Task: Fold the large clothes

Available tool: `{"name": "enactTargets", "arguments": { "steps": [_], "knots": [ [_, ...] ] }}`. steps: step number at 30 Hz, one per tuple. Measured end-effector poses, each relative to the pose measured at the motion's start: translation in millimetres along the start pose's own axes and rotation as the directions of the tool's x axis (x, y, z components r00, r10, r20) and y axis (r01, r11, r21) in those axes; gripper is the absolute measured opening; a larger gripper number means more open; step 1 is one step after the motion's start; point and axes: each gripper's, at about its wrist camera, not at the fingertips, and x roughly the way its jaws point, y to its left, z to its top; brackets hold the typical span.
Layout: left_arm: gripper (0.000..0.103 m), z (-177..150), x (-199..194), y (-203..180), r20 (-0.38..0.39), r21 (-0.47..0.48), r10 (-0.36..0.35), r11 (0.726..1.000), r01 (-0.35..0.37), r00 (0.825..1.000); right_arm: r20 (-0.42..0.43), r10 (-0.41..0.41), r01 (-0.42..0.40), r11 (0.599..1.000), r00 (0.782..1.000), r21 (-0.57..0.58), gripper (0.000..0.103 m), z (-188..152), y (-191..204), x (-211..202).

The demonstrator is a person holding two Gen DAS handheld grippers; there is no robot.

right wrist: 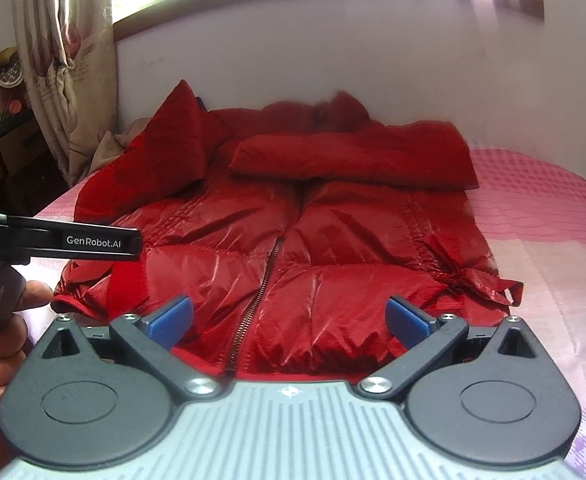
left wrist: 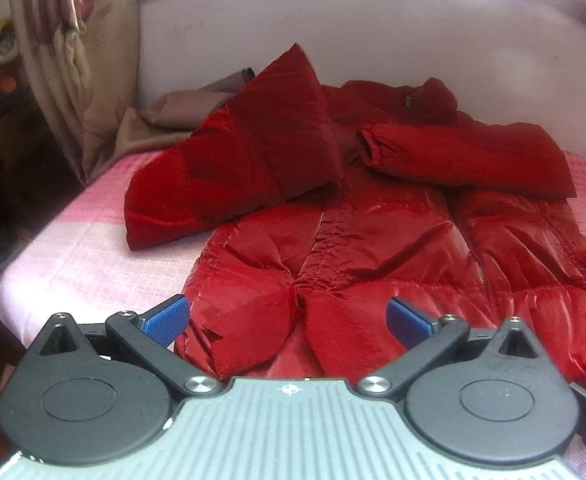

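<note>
A shiny red puffer jacket [left wrist: 373,248] lies front-up on a pink bed, zipper [right wrist: 261,292] closed, hem towards me. Its right sleeve [left wrist: 465,156] is folded across the chest; the left sleeve [left wrist: 245,160] stands up in a peak at the jacket's left side. My left gripper [left wrist: 289,320] is open just above the hem's left part, nothing between its blue pads [left wrist: 165,318]. My right gripper [right wrist: 289,320] is open over the hem near the zipper, also empty. The same jacket [right wrist: 293,240] fills the right wrist view, with the folded sleeve [right wrist: 353,156] across it.
The pink checked bedspread [left wrist: 93,256] shows left of the jacket and also at the right [right wrist: 553,240]. A white wall [left wrist: 333,32] runs behind the bed, a curtain [left wrist: 73,60] hangs at the left. The left gripper's black body [right wrist: 73,242] and a hand [right wrist: 1,320] enter at the left.
</note>
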Motion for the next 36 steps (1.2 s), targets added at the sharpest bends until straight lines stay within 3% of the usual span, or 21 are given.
{"name": "enactTargets", "arguments": {
  "steps": [4, 10, 15, 18, 21, 24, 27, 28, 29, 32, 34, 36],
  "knots": [
    [0.103, 7.1, 16.1, 35.1, -0.035, -0.098, -0.056, 0.994, 0.052, 0.998, -0.009, 0.004, -0.004, 1.0, 1.0, -0.009, 0.103, 0.0, 2.2, 3.3],
    [0.101, 14.8, 44.8, 110.3, 0.007, -0.234, -0.126, 0.964, 0.124, 0.992, -0.035, 0.009, -0.009, 1.0, 0.999, 0.001, 0.103, -2.3, 0.8, 12.0],
    [0.1, 24.1, 90.3, 172.1, -0.004, -0.315, -0.104, 0.944, 0.097, 0.995, -0.052, 0.015, -0.015, 1.0, 0.999, 0.001, 0.103, -4.3, 1.5, 18.5],
    [0.094, 28.4, 116.9, 203.3, -0.025, -0.387, -0.132, 0.915, 0.113, 0.991, -0.061, 0.012, -0.012, 1.0, 0.998, -0.004, 0.103, -5.4, 2.5, 22.2],
    [0.091, 34.0, 134.6, 217.5, -0.019, -0.404, -0.128, 0.908, 0.109, 0.992, -0.072, 0.007, -0.007, 1.0, 0.997, -0.001, 0.103, -6.7, 2.3, 26.0],
    [0.088, 40.7, 151.6, 217.7, -0.029, -0.373, -0.141, 0.92, 0.12, 0.99, -0.079, 0.0, 0.001, 1.0, 0.997, 0.002, 0.103, -7.4, 1.4, 27.8],
    [0.064, 45.7, 162.1, 210.1, -0.014, -0.32, -0.151, 0.937, 0.139, 0.988, -0.084, -0.011, 0.011, 1.0, 0.996, 0.005, 0.103, -7.0, 0.2, 29.0],
    [0.036, 48.3, 165.7, 207.5, -0.014, -0.301, -0.16, 0.942, 0.149, 0.987, -0.085, -0.014, 0.015, 1.0, 0.996, 0.006, 0.103, -6.8, -0.3, 29.3],
    [0.027, 50.0, 168.5, 206.2, -0.027, -0.305, -0.162, 0.941, 0.146, 0.986, -0.086, -0.017, 0.018, 1.0, 0.996, 0.007, 0.103, -6.8, -0.7, 29.8],
    [0.015, 52.8, 162.6, 211.2, 0.008, -0.335, -0.098, 0.937, 0.095, 0.995, -0.087, -0.023, 0.024, 1.0, 0.996, 0.007, 0.103, -5.6, -1.1, 30.6],
    [0.013, 55.6, 149.6, 219.5, 0.023, -0.34, -0.011, 0.94, 0.018, 1.0, -0.087, -0.025, 0.025, 1.0, 0.996, 0.003, 0.103, -2.6, -1.9, 31.9],
    [0.013, 56.8, 131.3, 239.4, 0.041, -0.379, 0.072, 0.924, -0.051, 0.997, -0.079, -0.021, 0.021, 1.0, 0.997, -0.006, 0.103, 4.9, -4.3, 32.3]
  ]
}}
